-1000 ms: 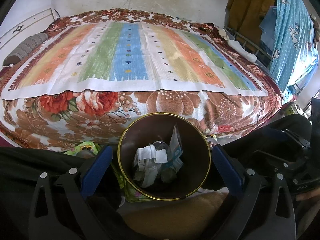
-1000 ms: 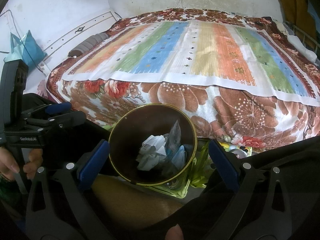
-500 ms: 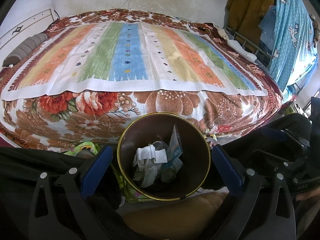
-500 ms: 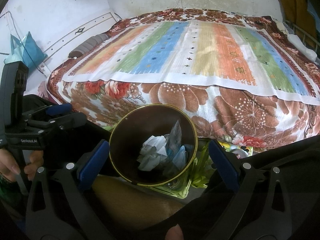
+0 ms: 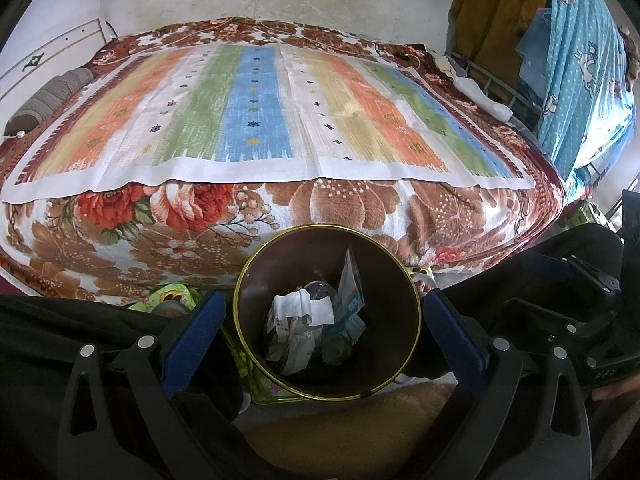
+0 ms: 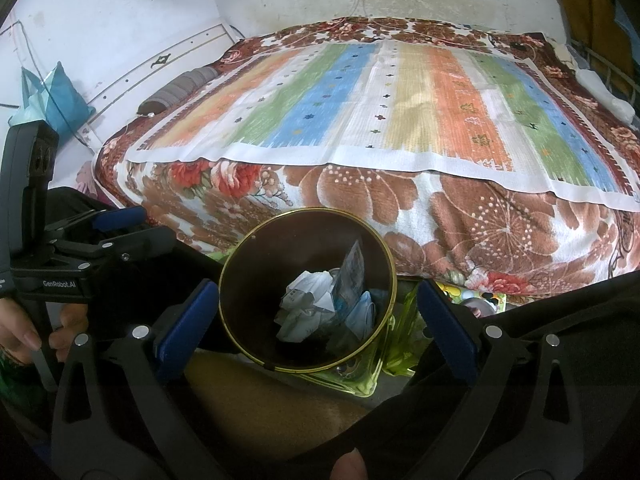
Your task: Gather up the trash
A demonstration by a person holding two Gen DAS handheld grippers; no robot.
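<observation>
Bin (image 5: 256,300) between spread left gripper (image 5: 320,320) fingers, beside bed (image 5: 360,216) edge.

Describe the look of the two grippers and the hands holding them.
Both the left gripper and right gripper have black slotted frames, silver screws and blue finger pads. The left body reads "GenRobot.AI" in white. A bare hand, no sleeve visible, holds its handle.
</observation>
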